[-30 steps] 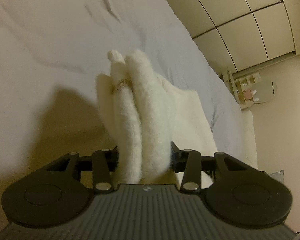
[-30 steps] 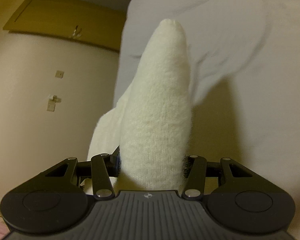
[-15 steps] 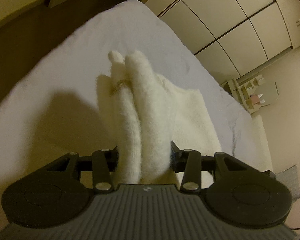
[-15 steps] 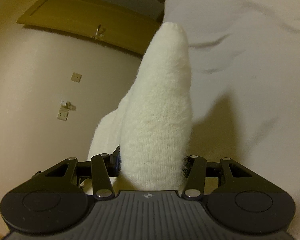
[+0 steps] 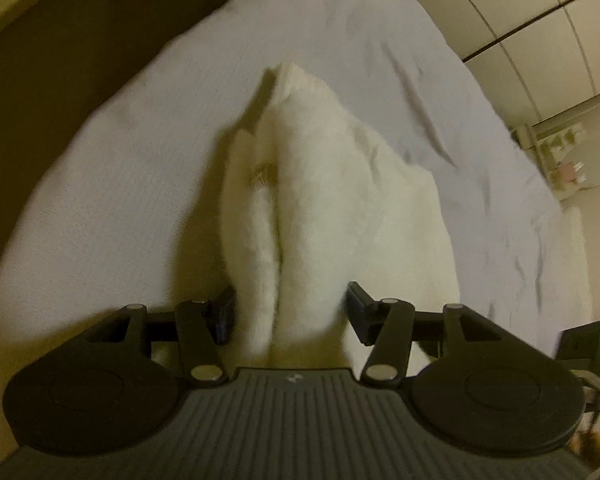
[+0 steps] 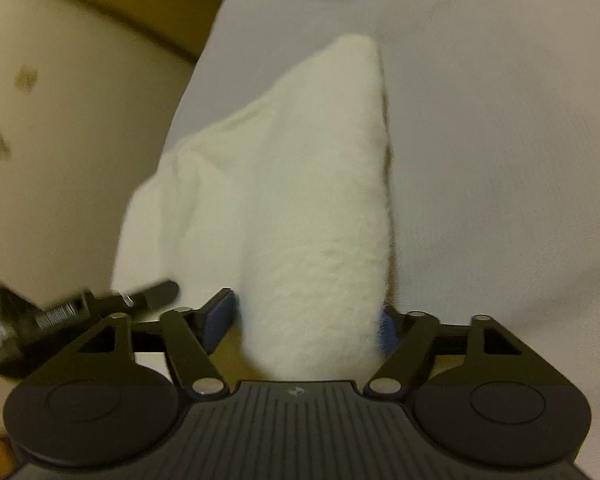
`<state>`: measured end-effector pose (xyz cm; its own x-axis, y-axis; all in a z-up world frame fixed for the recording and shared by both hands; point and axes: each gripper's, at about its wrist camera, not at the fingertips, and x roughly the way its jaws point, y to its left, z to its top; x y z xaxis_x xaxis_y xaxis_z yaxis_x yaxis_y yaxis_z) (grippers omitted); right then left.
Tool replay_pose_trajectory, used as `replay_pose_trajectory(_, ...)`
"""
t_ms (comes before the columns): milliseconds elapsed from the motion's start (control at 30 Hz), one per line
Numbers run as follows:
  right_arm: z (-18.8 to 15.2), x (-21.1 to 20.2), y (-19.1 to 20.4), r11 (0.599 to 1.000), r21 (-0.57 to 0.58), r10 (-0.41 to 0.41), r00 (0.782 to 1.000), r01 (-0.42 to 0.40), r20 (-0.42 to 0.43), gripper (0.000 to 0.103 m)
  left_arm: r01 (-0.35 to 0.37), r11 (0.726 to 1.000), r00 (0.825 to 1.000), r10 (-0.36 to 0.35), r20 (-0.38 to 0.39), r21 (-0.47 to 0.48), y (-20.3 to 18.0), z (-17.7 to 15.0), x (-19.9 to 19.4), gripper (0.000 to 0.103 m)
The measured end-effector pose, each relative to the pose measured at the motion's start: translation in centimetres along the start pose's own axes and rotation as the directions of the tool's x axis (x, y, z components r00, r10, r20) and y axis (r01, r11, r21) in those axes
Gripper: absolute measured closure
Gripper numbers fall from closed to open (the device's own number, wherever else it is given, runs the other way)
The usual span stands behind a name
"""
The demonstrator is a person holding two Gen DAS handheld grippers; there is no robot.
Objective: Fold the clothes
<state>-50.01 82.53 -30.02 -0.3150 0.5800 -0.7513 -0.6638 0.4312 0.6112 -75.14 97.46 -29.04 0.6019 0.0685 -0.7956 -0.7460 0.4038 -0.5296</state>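
Over the bed (image 5: 100,168), in the left wrist view, the left claw (image 5: 288,312) is seen with its jaws opening around a bunched fold of the white knit garment (image 5: 320,208). A gap shows at the right pad, where half a second ago both pads were pressed into the cloth. The garment now lies spread on the bed beyond the claw, instead of standing up. A wardrobe (image 5: 540,12) is seen past the bed's far edge.

From the right wrist view, the right claw (image 6: 308,320) is likewise opening, wider than before, with the garment (image 6: 316,220) between its pads but clear of the left one. The left claw (image 6: 80,312) has come into sight beside the garment.
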Motion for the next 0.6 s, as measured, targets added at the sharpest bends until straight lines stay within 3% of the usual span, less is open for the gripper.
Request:
replay_pose_trajectory(100, -0.7, -2.6, 1.3, 0.99, -0.115, -0.084, 0.996, 0.083, -0.008, 0.028, -0.124, 0.99, 0.991, 0.12, 0.061, 0.064, -1.3, -1.2, -4.0, 0.071)
replay_pose_trajectory(200, -1.8, -5.4, 2.3, 0.951, -0.256, -0.177, 0.984, 0.172, 0.002, 0.035, -0.276, 0.946, 0.959, 0.258, 0.121, 0.17, -3.4, -4.3, -7.9, 0.091)
replay_pose_trajectory(267, -3.0, -6.9, 3.0, 0.901, -0.365, -0.243, 0.97, 0.233, 0.018, 0.055, -0.32, 0.911, 0.945, 0.288, 0.155, 0.258, -5.2, -6.6, -9.5, 0.091)
replay_pose_trajectory(333, -4.9, -7.2, 4.0, 0.866, -0.452, -0.236, 0.972, 0.215, 0.012, 0.064, -0.312, 0.897, 0.948, 0.275, 0.158, 0.313, -6.4, -8.7, -10.1, 0.091)
replay_pose_trajectory(400, -6.3, -7.2, 5.3, 0.827, -0.531, -0.22, 0.976, 0.182, -0.007, 0.068, -0.308, 0.894, 0.951, 0.278, 0.137, 0.327, -6.8, -9.9, -9.1, 0.092)
replay_pose_trajectory(467, -7.6, -5.7, 6.3, 0.785, -0.597, -0.228, 0.973, 0.165, -0.032, 0.073, -0.346, 0.885, 0.938, 0.326, 0.115, 0.313, -5.8, -10.5, -7.3, 0.092)
replay_pose_trajectory(600, -9.6, -2.5, 6.4, 0.763, -0.629, -0.252, 0.965, 0.149, -0.077, 0.076, -0.379, 0.877, 0.925, 0.37, 0.091, 0.295, -4.1, -9.4, -3.7, 0.09)
